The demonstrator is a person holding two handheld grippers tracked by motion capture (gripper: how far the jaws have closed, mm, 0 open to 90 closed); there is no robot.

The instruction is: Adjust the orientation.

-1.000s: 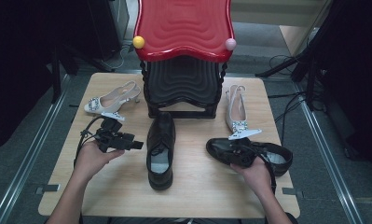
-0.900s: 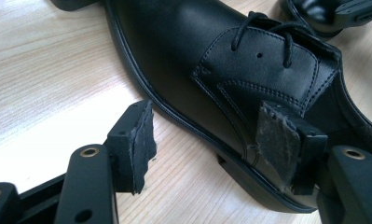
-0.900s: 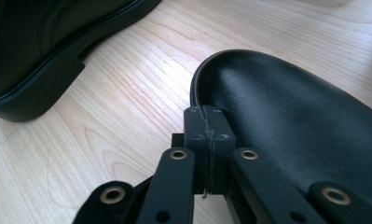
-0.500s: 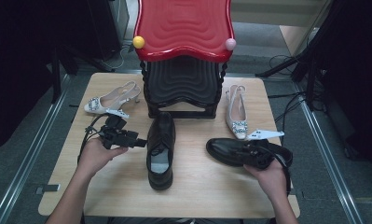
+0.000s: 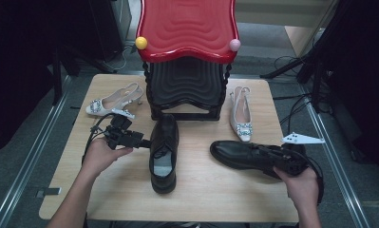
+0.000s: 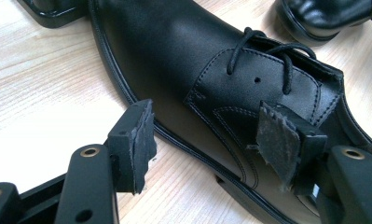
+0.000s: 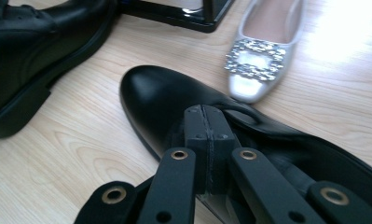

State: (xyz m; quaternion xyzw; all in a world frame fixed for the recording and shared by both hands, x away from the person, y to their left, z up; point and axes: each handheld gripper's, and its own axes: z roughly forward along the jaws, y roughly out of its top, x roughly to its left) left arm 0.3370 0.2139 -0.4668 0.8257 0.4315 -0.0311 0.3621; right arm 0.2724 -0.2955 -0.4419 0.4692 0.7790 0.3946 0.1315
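pale wood tabletop point(image 5: 201, 199) carries it all, w/ the person's forearms coming in at the near edge. nearest on the rt, the right hand point(image 5: 298, 183) holds the right gripper point(image 7: 207, 116) low over the rt oxford point(image 5: 239, 154), a black leather lace-up lying crosswise w/ its toe aimed at the table's middle. its jaws are closed, pads flush together above the vamp; whether they nip a bit of leather or lace underneath i can't tell. prob it sits there to get a pinch on the upper so the shoe can be lifted or swung round. its grey plate point(image 5: 302, 138) sticks out toward the table's rt edge. a bit farther in on the left, the left hand point(image 5: 101, 154) keeps the left gripper point(image 6: 211, 135) level at the side of the mid oxford point(image 5: 164, 152), which stands toe toward the rack. jaws apart, one pad out over bare wood just beside the sole, the other up by the laced quarter, so they straddle the shoe's wall w/o pressing; looks like lining up a side grip. beyond, 2 silver slingback pumps w/ jewelled buckles flank the rack, left pump point(image 5: 112, 101) and rt pump point(image 5: 241, 116), well apart, likely waiting their turn. farthest, the shoe rack point(image 5: 184, 83) w/ its red top shelf point(image 5: 187, 26), both tiers bare as far as i can see, so prob the destination.
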